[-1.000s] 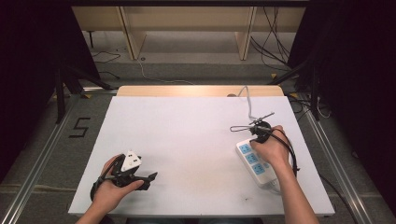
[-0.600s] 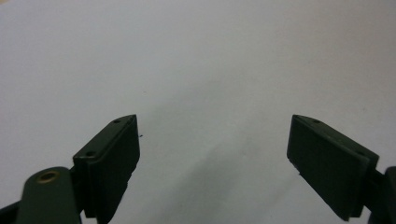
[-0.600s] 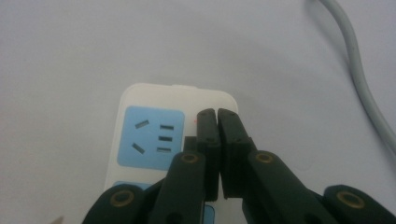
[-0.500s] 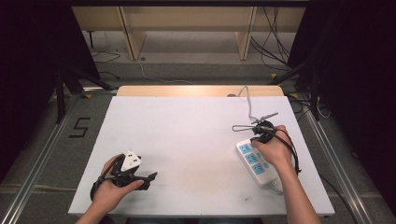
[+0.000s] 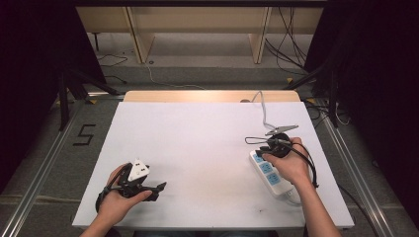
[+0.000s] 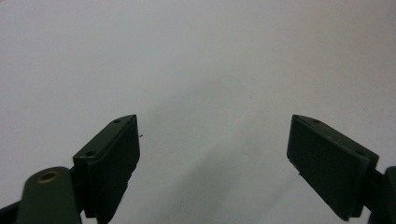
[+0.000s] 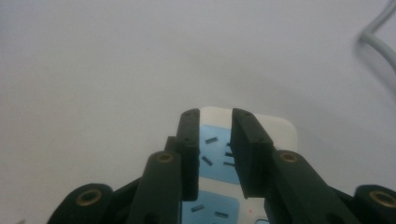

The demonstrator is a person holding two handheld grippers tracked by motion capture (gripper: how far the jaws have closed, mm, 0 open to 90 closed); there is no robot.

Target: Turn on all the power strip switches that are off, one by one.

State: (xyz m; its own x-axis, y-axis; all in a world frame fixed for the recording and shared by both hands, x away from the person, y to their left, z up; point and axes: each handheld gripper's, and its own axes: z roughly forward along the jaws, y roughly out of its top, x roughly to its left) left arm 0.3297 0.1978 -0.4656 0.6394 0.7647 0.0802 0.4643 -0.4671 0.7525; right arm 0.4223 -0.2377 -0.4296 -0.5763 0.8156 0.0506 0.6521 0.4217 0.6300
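Note:
A white power strip (image 5: 270, 177) with blue sockets lies at the right of the white table (image 5: 197, 148). My right gripper (image 5: 266, 147) hovers just over the strip's far end, a hand wrapped round it. In the right gripper view the right gripper (image 7: 215, 114) has its jaws almost together, a narrow slit between them, nothing held, and the power strip's (image 7: 280, 130) end socket beneath. My left gripper (image 5: 154, 190) rests low at the table's near left. In the left gripper view the left gripper (image 6: 212, 140) stands wide open over bare table.
A grey cable (image 5: 263, 108) runs from the table's far edge toward the right gripper; the same grey cable (image 7: 376, 39) crosses the top right of the right gripper view. Wooden shelving (image 5: 197, 19) and floor cables lie beyond the table.
The right gripper has sunk slightly toward the power strip's far end. The left gripper has stayed where it was.

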